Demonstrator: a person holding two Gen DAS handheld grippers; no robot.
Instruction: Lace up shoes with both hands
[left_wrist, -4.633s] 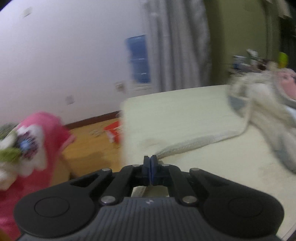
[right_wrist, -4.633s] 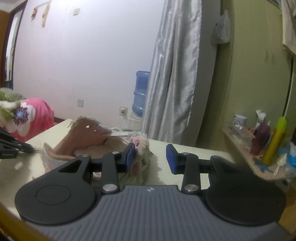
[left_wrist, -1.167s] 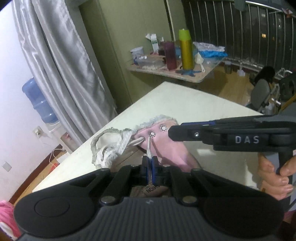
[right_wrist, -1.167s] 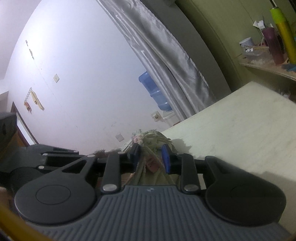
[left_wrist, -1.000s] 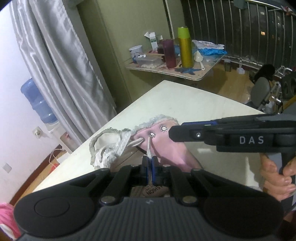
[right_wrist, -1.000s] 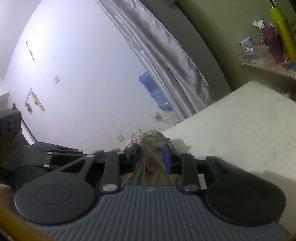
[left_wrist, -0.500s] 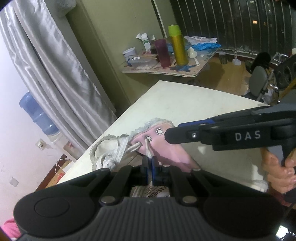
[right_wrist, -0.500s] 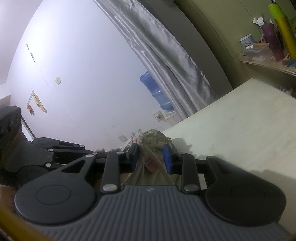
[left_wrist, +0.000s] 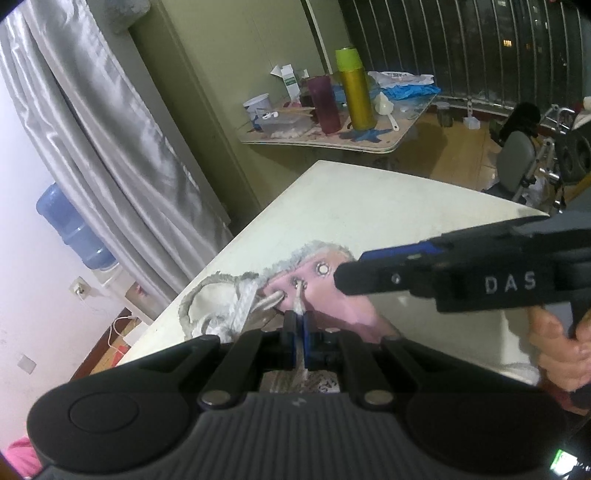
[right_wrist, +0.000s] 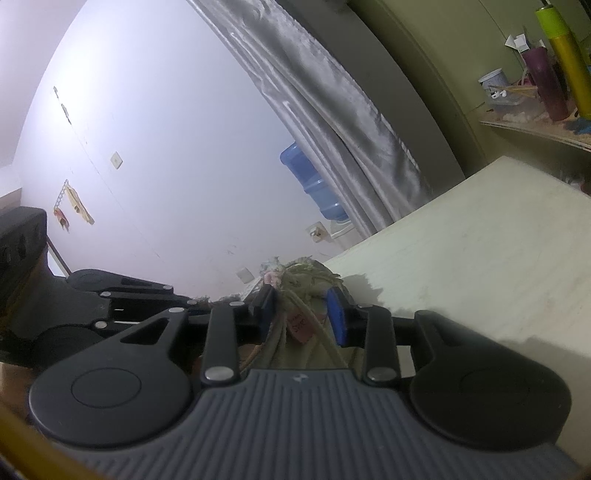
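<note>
Since approx. 1 s ago: view from left tool (left_wrist: 298, 332) rolled a bit, side shelf w/ bottles now higher in frame; shoe eyelets sit closer in front of its tips. Right tool (right_wrist: 302, 317) spread slightly wider vs. then.

Left tool: clamped tight on white lace (left_wrist: 298, 306), no gap betw. pads. Lace runs straight fwd from tips into metal eyelet (left_wrist: 298, 283) on pink shoe (left_wrist: 332, 306). 2nd eyelet just right of it, near right tool's tip. Loose lace bundle + grey fleece collar lie fwd-left of tips.

Right tool: narrow gap, blue pads either side of shoe's rear/upper fabric; whether pads press on fabric – can't tell. Seen from left cam as black bar marked DAS, coming in from right, tip just beside shoe's upper eyelet. Hand (left_wrist: 561, 354) on its grip at far right.

Shoe lies on pale counter (left_wrist: 388, 214), directly in front of both tools, betw. them. Grey curtain (left_wrist: 110, 166) + blue water jug (left_wrist: 70, 229) beyond, fwd-left of left tool.
</note>
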